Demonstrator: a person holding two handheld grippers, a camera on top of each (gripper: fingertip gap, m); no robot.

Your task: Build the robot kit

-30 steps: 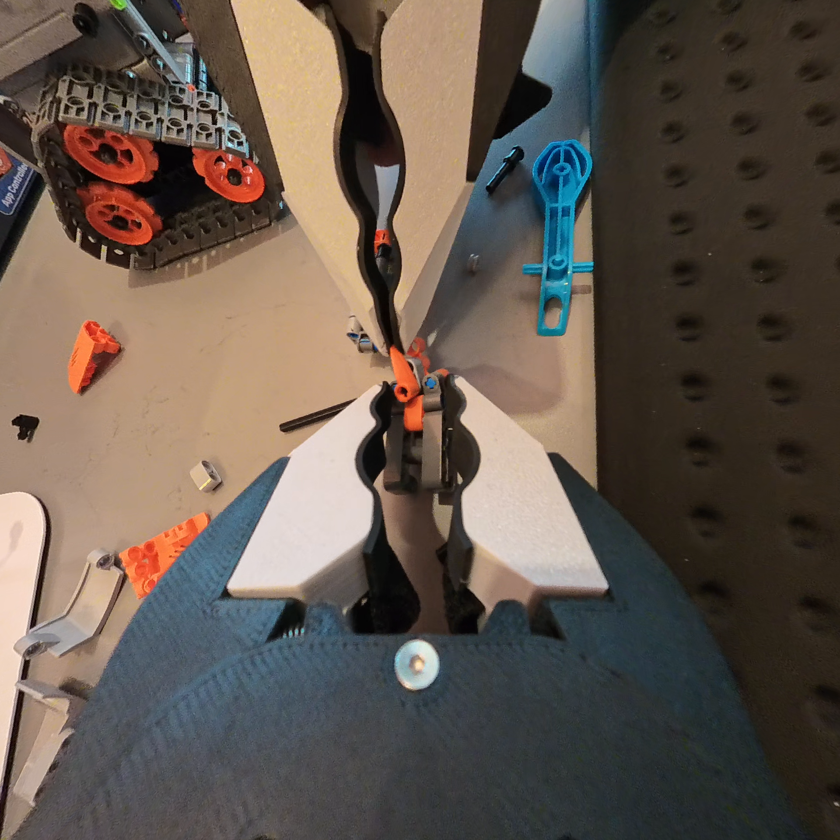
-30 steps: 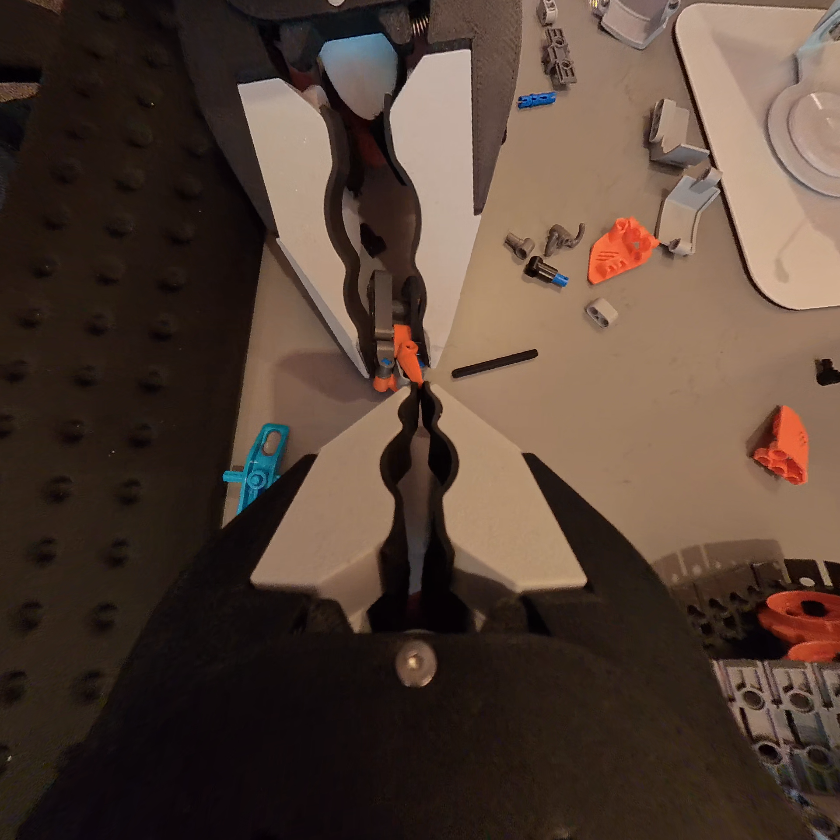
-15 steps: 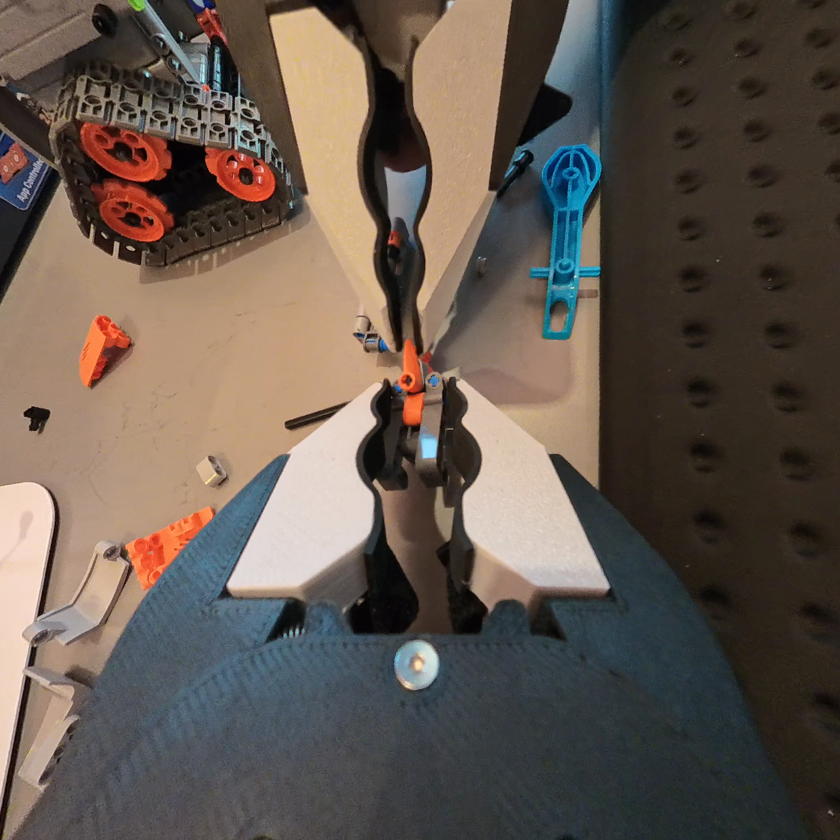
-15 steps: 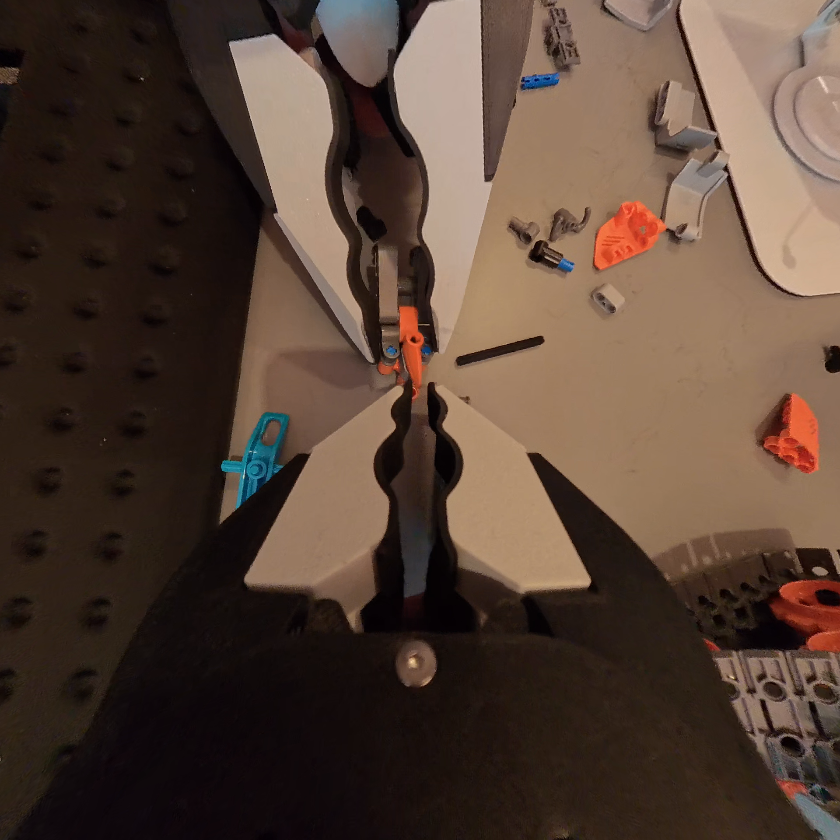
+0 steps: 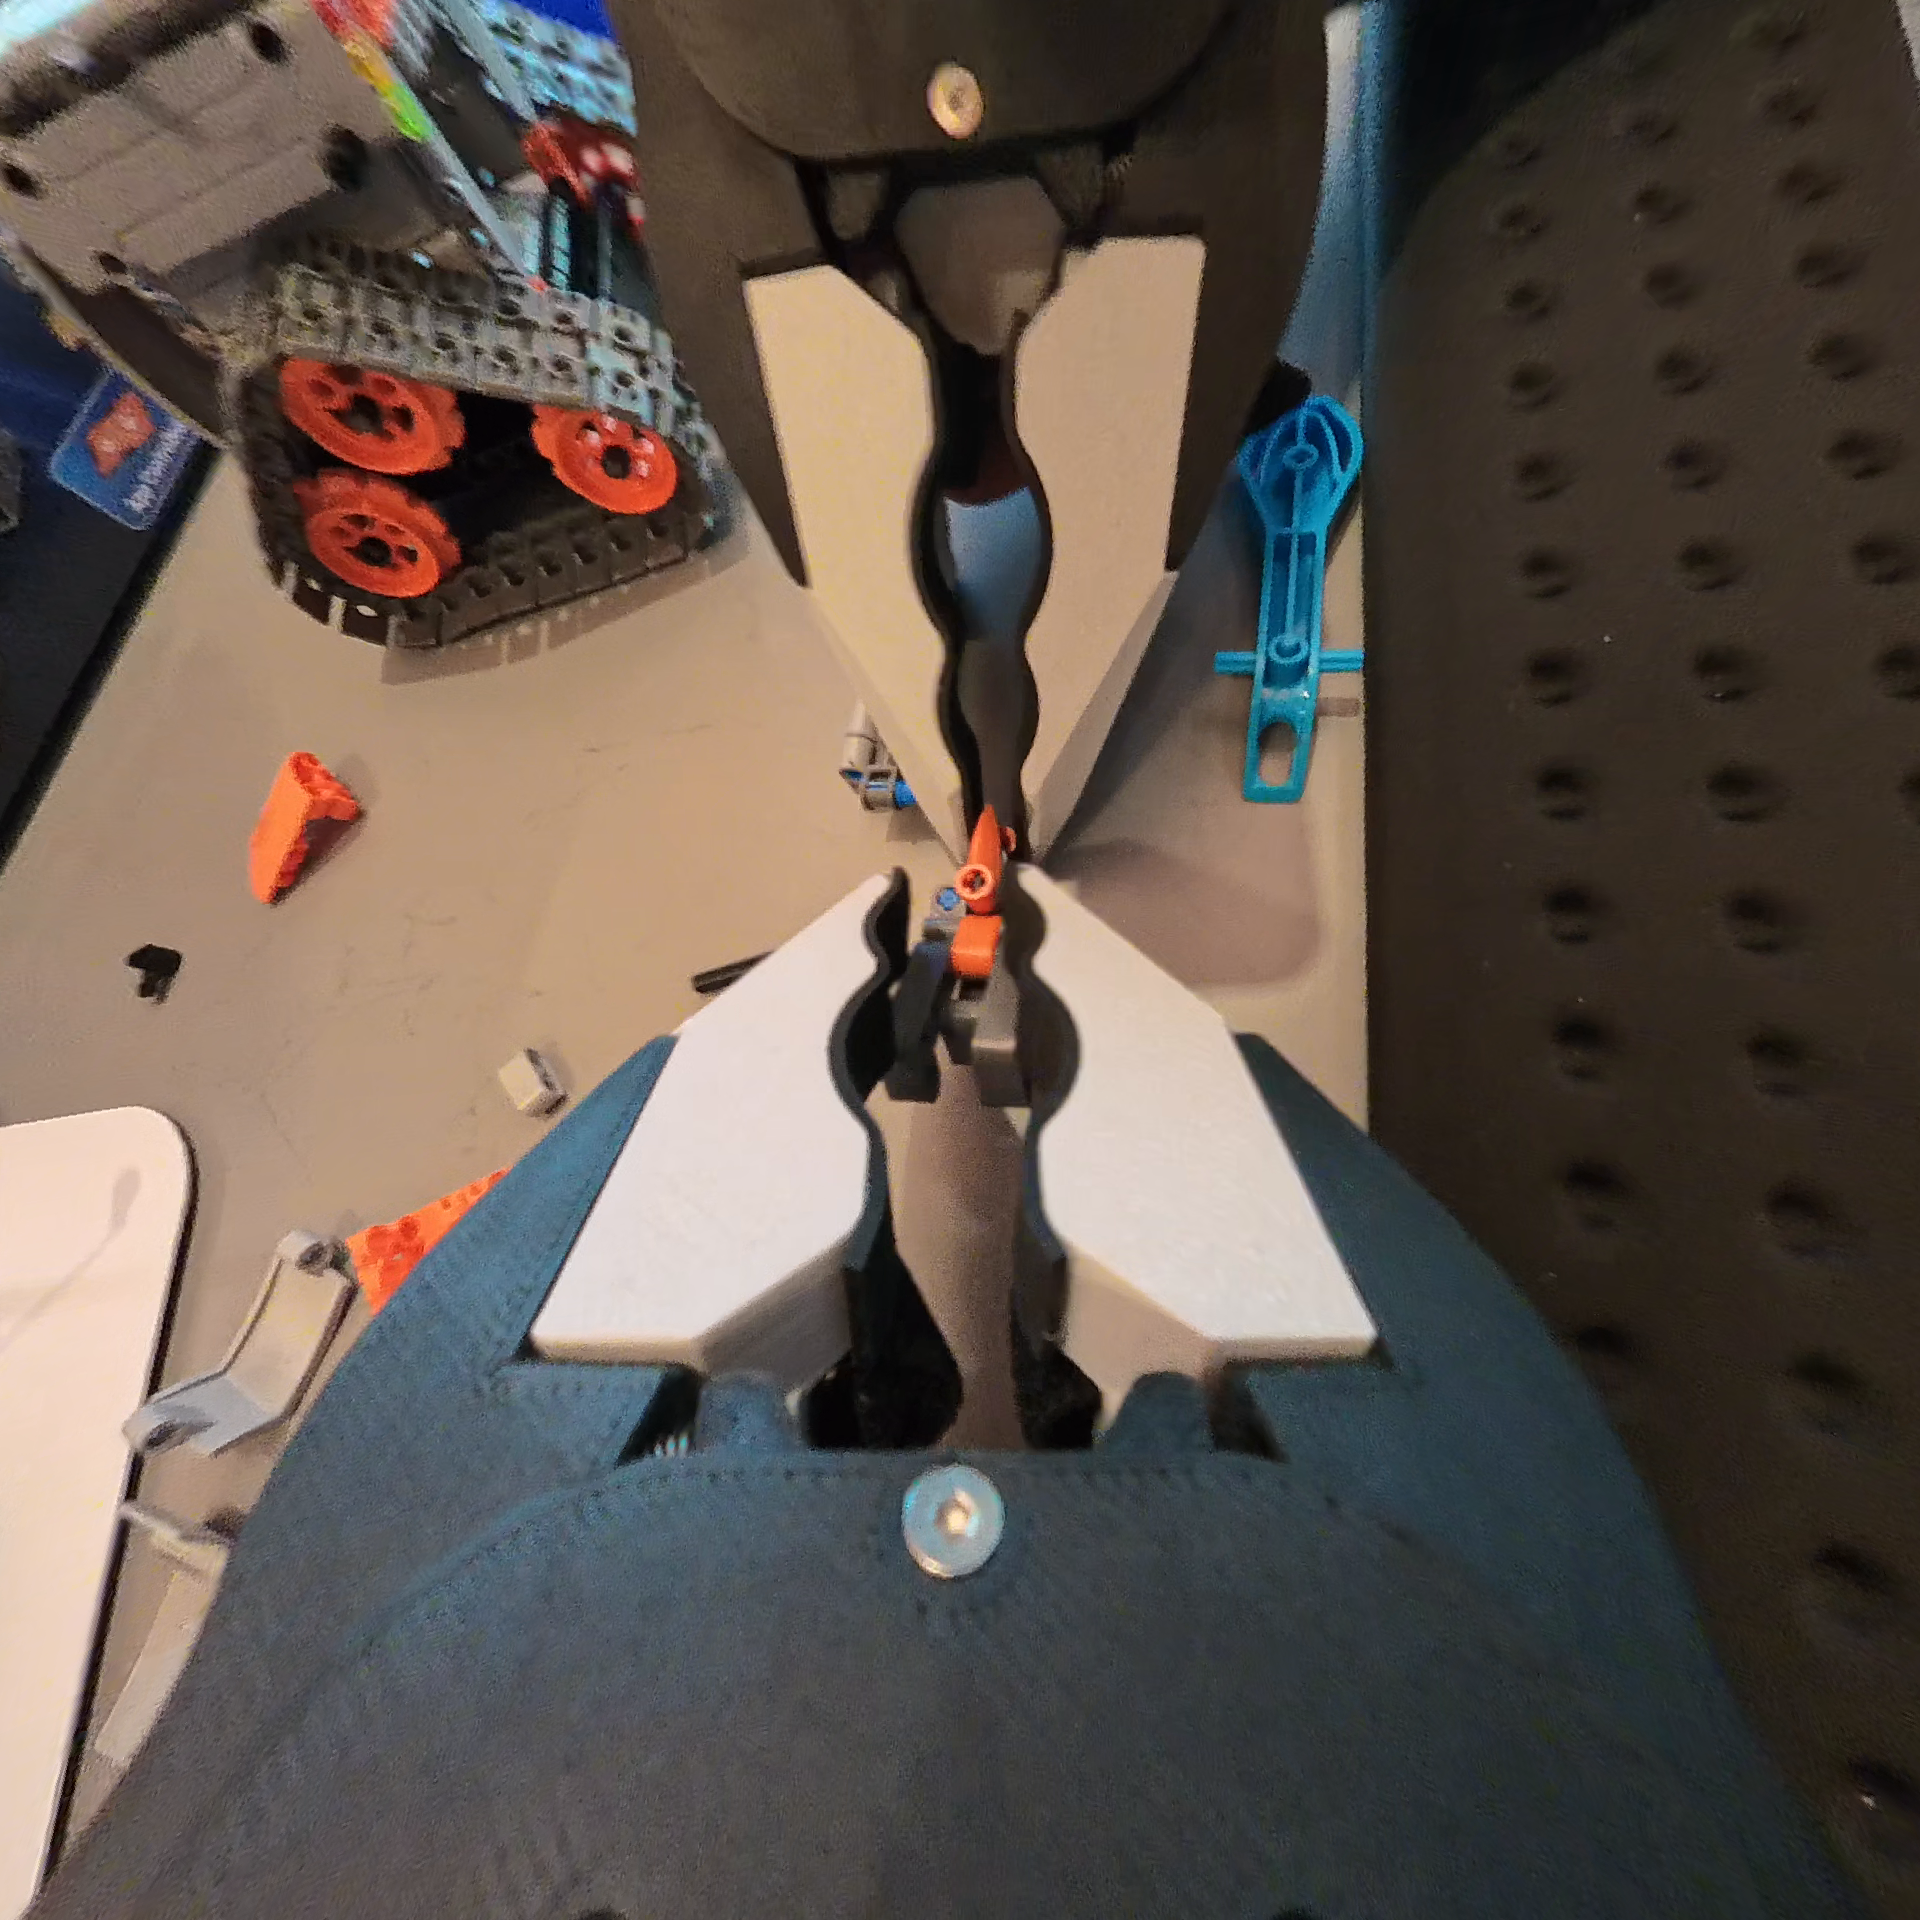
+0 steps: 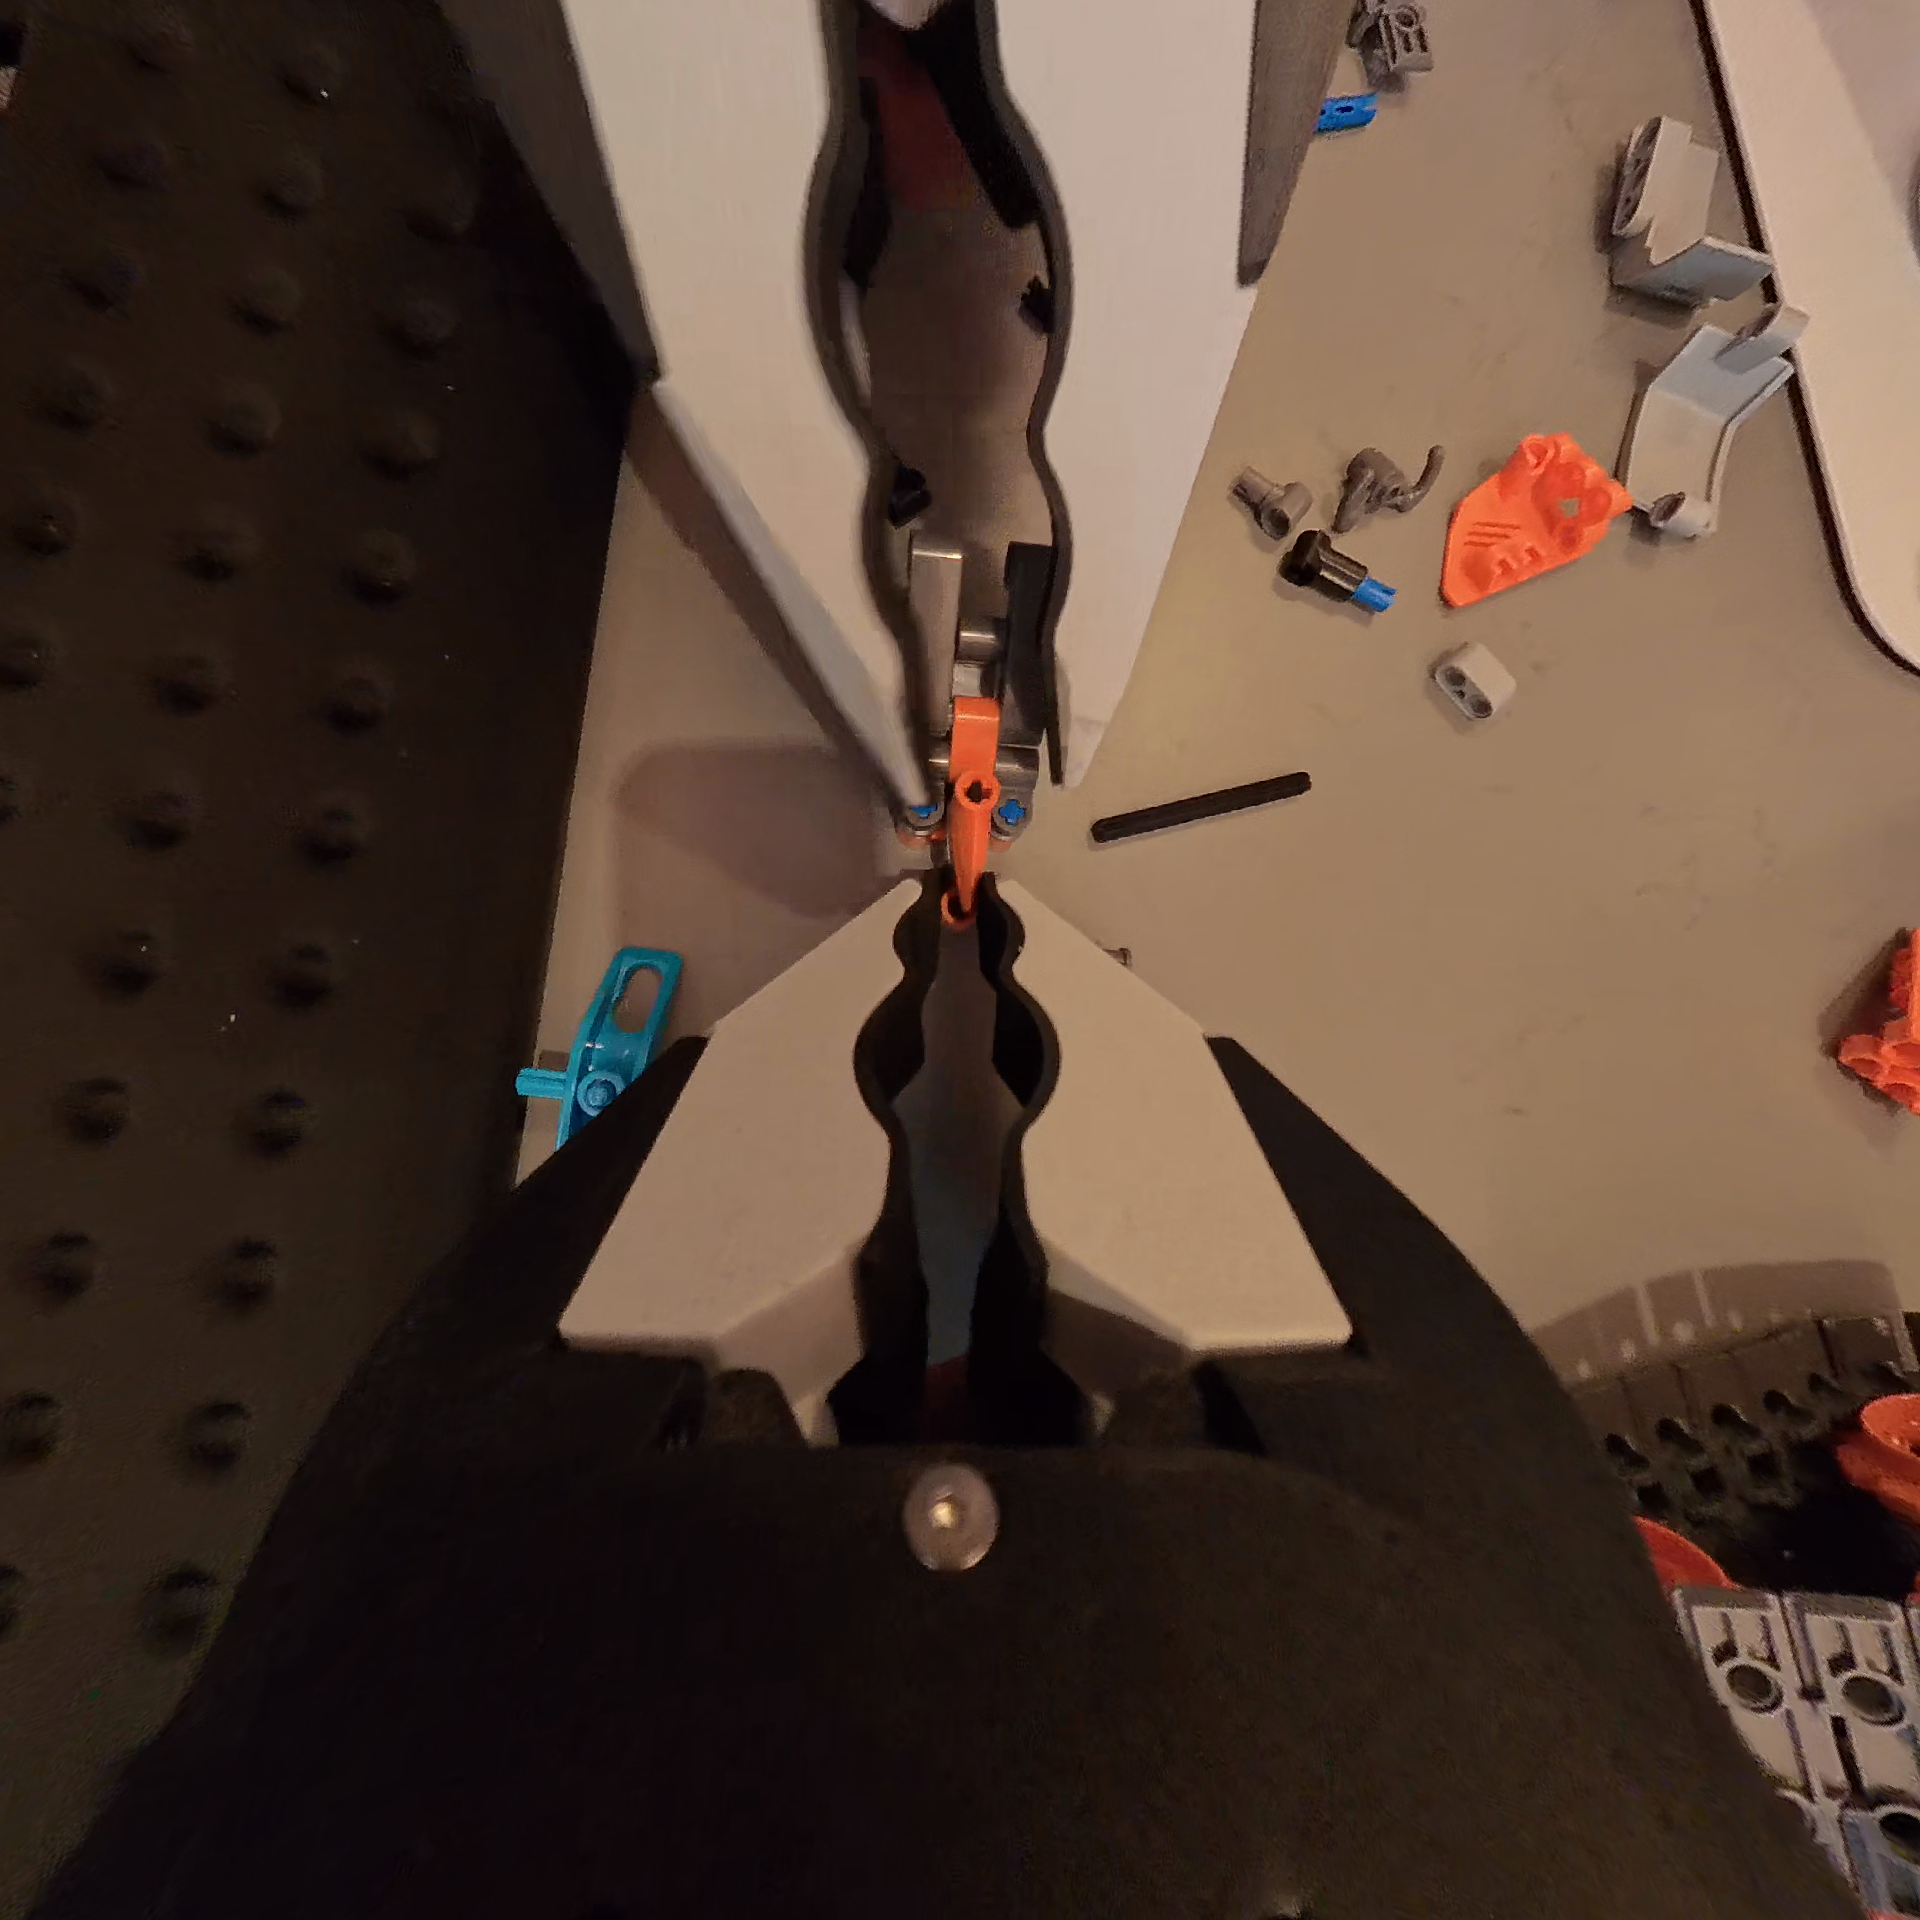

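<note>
My left gripper [image 5: 956, 883] is shut on a small grey and black brick assembly [image 5: 977, 1023] with an orange joint and blue pins. An orange pointed piece [image 5: 985, 836] sticks out of its front end. My right gripper [image 6: 961, 894] faces the left one tip to tip, and its jaws pinch the end of that orange pointed piece [image 6: 966, 831]. In the right wrist view the assembly [image 6: 982, 665] sits between the left gripper's white fingers [image 6: 727, 312]. In the left wrist view the right gripper [image 5: 987, 831] comes in from the top. Both are held just above the grey table.
A tracked brick vehicle with orange wheels [image 5: 457, 478] stands at the far left. A black studded mat [image 5: 1662, 831] borders the table. A blue tool [image 5: 1288, 582], black axle [image 6: 1200, 807], orange wedge [image 5: 296, 821], orange panel [image 6: 1517, 530], loose grey parts [image 6: 1473, 681] and a white board [image 5: 83, 1351] lie around. The tips of both grippers are at nearly the same place.
The right gripper opened a little, moved in and now has the orange piece's end between its tips. The orange piece swung from tilted to pointing straight at the right gripper. Both grippers moved closer.
</note>
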